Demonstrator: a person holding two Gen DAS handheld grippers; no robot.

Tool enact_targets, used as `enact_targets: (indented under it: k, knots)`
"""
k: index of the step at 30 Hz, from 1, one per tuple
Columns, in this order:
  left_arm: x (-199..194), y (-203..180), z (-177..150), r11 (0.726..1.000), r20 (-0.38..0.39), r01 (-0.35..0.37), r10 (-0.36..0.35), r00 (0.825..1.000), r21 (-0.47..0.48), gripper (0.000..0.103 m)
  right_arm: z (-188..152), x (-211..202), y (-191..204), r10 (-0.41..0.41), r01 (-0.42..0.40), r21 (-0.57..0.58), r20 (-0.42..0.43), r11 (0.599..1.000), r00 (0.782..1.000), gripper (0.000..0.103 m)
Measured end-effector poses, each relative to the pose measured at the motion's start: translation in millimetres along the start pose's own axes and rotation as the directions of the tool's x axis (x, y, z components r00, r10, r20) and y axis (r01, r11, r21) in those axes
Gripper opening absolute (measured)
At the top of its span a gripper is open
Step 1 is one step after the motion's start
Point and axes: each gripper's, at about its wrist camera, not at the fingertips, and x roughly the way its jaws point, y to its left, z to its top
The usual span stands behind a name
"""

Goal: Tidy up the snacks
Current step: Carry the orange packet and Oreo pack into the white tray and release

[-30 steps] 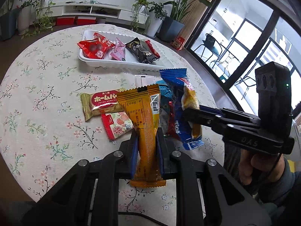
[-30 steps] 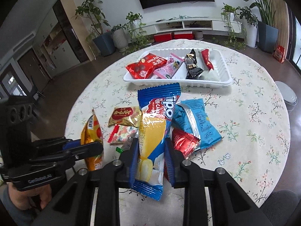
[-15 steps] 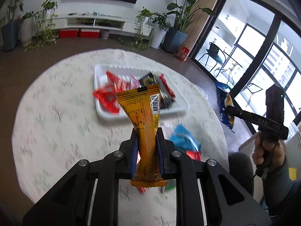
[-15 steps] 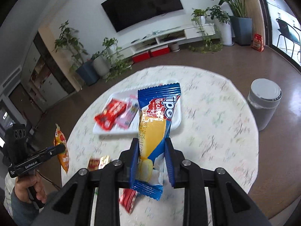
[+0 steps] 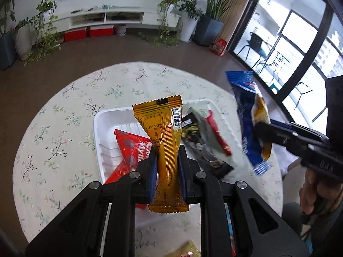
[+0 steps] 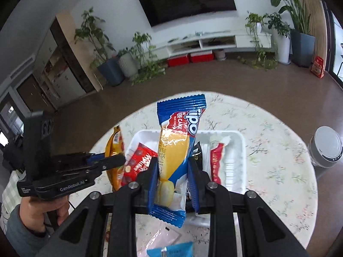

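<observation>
2 grippers hang over the white tray [image 5: 98, 128], left fingers [image 5: 152, 171] clamping an orange packet [image 5: 166, 141], right fingers [image 6: 152, 177] a blue cake packet [image 6: 175, 150].

Two fisheye cameras ride just behind their own fingers, both tilted steeply down at a round table [image 5: 53, 141] from close above. The left wrist view faces the TV wall, with windows [image 5: 300, 49] at its right edge; the right wrist view faces the same wall from farther right. Both share the white tray [image 5: 103, 128] [image 6: 238, 147], and each catches the other gripper at its side.
</observation>
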Motion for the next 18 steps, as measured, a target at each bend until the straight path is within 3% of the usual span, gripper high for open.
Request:
enact_targets:
  k: [8, 18]
  knots:
    - [59.8, 6.6, -5.5, 0.999, -0.067, -0.037, 0.036, 0.997, -0.002, 0.016, -13.2, 69.3, 5.9, -0.058, 0.052, -0.053, -0.122, 0.997, 0.991, 0.029]
    - [75.0, 3.7, -12.0, 0.999, -0.048, -0.043, 0.043, 0.998, 0.003, 0.017, -27.9, 97.8, 13.4, -0.118, 0.099, -0.119, -0.159, 0.988, 0.980, 0.029]
